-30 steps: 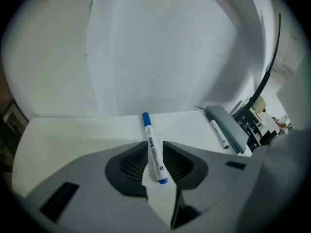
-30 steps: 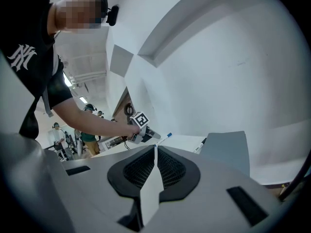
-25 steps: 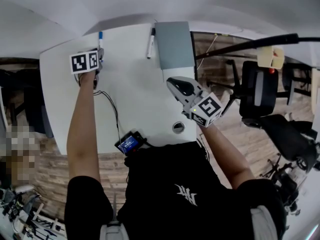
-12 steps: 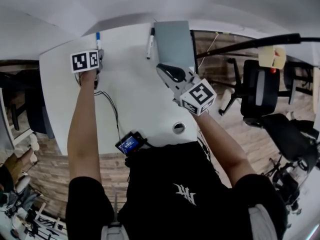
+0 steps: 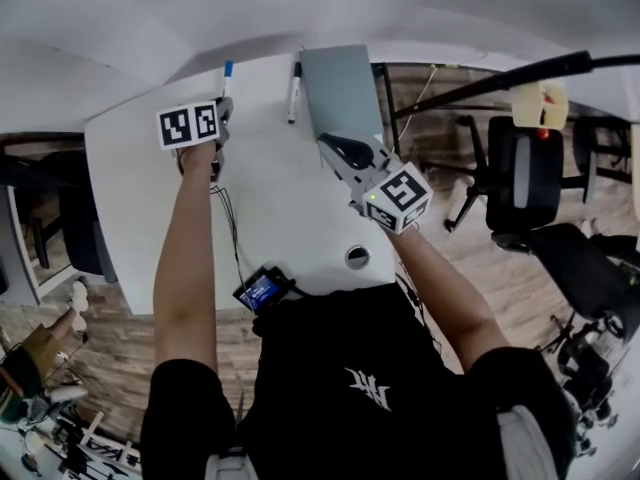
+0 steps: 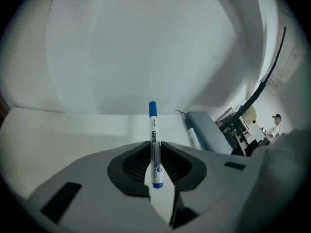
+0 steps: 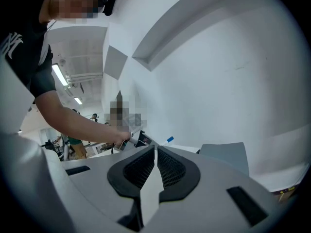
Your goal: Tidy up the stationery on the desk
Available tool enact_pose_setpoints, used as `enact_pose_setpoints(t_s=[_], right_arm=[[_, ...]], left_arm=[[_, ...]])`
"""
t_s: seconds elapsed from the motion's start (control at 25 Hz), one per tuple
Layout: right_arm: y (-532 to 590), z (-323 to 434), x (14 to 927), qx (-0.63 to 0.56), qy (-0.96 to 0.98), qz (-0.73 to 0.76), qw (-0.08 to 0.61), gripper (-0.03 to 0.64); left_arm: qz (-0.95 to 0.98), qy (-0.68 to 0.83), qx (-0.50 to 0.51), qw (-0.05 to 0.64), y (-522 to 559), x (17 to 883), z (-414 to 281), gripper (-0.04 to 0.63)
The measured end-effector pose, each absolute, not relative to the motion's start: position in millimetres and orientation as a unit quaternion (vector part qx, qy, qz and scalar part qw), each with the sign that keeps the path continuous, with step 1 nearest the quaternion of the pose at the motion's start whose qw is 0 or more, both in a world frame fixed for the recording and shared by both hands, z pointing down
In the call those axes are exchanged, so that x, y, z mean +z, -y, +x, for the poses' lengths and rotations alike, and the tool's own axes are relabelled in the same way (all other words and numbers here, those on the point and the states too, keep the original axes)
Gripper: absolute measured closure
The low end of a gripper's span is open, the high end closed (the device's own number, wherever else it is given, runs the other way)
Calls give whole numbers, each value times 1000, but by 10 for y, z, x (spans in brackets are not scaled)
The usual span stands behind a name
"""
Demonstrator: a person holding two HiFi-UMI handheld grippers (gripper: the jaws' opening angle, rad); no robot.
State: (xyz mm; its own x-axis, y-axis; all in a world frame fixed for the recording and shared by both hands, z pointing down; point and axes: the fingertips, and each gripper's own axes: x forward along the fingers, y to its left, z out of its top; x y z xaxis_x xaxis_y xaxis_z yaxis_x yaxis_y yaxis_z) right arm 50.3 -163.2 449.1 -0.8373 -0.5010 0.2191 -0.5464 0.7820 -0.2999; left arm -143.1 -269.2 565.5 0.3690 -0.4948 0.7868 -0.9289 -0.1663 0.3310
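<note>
Our left claw [image 6: 154, 147] pinches the blue pen [image 6: 152, 127] near its lower end. Its jaws have just been closing, and the pads now press the barrel from both sides, with the blue cap pointing to twelve o'clock. In the head view this claw sits at eleven o'clock, over the far part of the white desk [image 5: 290, 203]. At three o'clock from it a black pen [image 5: 293, 93] lies just beside the left edge of a grey folder [image 5: 340, 88]. Our right claw [image 7: 155, 152] hangs by the folder's near end, its jaws pressed together with nothing between them. At six o'clock from it we see a round grommet [image 5: 357, 257]. At seven o'clock a small device with a lit blue screen [image 5: 262, 288] sits at the desk's near edge. A thin cable [image 5: 232, 228] runs from the device toward the left claw.
</note>
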Motion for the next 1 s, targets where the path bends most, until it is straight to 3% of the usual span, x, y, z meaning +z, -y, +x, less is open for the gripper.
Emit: enact_pose_setpoints(t_s=[0.36,1.0], right_arm=[[1582,842,4466,185,933,304,54,577],[1547,1243,4472,191,927,321,44,577]], left_arm=[[729,446,278,438,2626,5923,-522,526],[716,454,285,448,2526,6016,-171,525]])
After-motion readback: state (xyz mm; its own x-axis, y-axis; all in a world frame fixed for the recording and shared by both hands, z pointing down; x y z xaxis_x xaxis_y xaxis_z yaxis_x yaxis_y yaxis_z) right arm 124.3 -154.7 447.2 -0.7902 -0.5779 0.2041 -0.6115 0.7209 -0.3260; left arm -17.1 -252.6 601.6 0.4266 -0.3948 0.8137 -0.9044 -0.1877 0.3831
